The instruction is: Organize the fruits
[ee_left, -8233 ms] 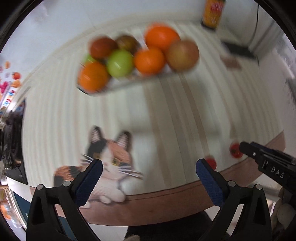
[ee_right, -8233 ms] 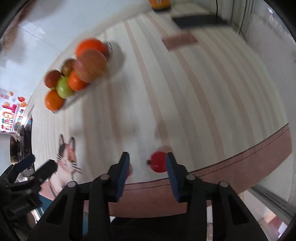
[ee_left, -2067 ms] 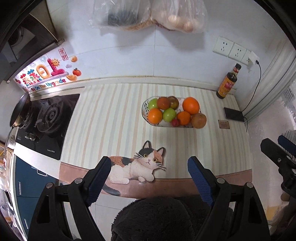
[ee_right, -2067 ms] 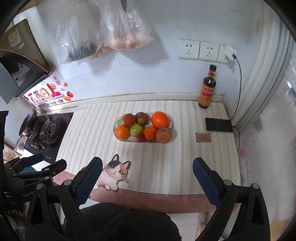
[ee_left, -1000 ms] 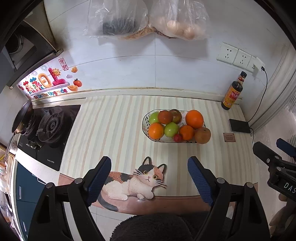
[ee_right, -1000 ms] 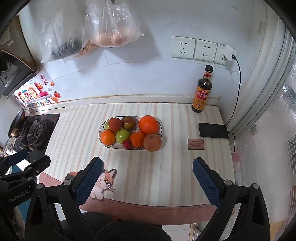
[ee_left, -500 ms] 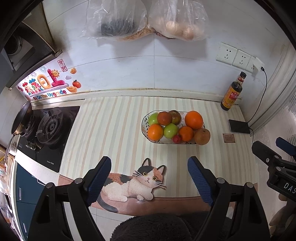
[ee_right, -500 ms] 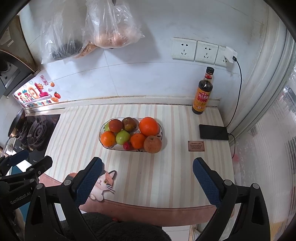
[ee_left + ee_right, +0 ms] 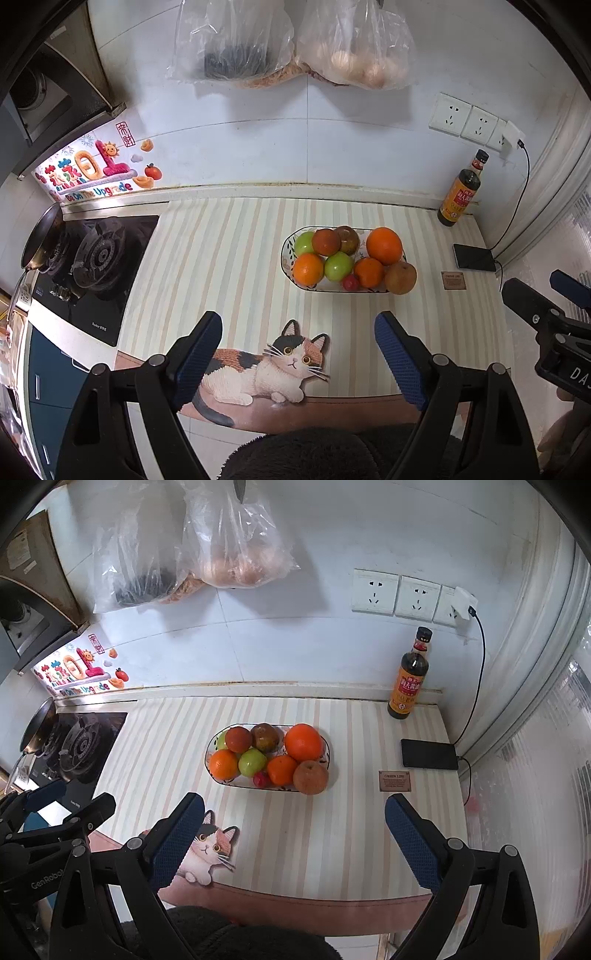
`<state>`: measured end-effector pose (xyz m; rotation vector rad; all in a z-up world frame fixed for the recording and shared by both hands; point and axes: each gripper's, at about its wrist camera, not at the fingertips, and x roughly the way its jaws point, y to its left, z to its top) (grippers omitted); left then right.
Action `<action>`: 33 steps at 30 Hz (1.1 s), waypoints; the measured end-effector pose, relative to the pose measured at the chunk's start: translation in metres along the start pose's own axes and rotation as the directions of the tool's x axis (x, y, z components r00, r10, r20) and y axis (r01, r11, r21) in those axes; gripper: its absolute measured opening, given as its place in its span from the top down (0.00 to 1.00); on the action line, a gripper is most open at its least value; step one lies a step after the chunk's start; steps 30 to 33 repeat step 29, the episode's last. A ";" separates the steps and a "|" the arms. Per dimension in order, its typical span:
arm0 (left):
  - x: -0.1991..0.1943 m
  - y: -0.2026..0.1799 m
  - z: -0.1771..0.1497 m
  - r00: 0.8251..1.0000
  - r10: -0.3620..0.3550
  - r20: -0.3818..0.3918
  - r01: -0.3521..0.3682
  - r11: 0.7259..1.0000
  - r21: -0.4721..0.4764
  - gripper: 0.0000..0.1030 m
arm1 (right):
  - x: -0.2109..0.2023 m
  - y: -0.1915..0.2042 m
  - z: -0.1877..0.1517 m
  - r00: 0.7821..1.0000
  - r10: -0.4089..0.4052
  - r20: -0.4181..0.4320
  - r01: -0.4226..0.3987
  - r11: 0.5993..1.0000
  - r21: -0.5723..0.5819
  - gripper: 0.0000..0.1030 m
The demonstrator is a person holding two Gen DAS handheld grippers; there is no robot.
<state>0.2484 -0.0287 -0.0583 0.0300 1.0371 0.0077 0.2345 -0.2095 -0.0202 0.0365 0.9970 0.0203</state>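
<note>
Fruit: all piled in the bowl mid-counter | left gripper: wide open, nothing held | right gripper: wide open, nothing held | Risk: brown fruit at the right rim could be bumped off.

My two tongs hang over the near edge of the counter, the left gripper beside the right gripper, nothing between either pair of jaws. Ahead of me, mid-counter, sits the fruit bowl with the fruit piled in it (one round fruit at its right end). Left of it lies the stove; right of it a small card, behind that a phone, and a bottle against the wall. Two bags hang above
</note>
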 end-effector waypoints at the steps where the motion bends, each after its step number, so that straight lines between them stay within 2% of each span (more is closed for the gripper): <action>1: 0.000 0.000 0.000 1.000 0.001 0.001 -0.001 1.000 0.000 0.18 | 0.000 0.000 0.000 1.000 0.000 -0.001 0.000 1.000 -0.001 0.03; 33: -0.012 -0.001 0.004 0.999 0.000 0.048 0.000 1.000 -0.007 0.18 | -0.001 -0.001 -0.002 1.000 0.004 -0.004 -0.004 1.000 0.006 0.03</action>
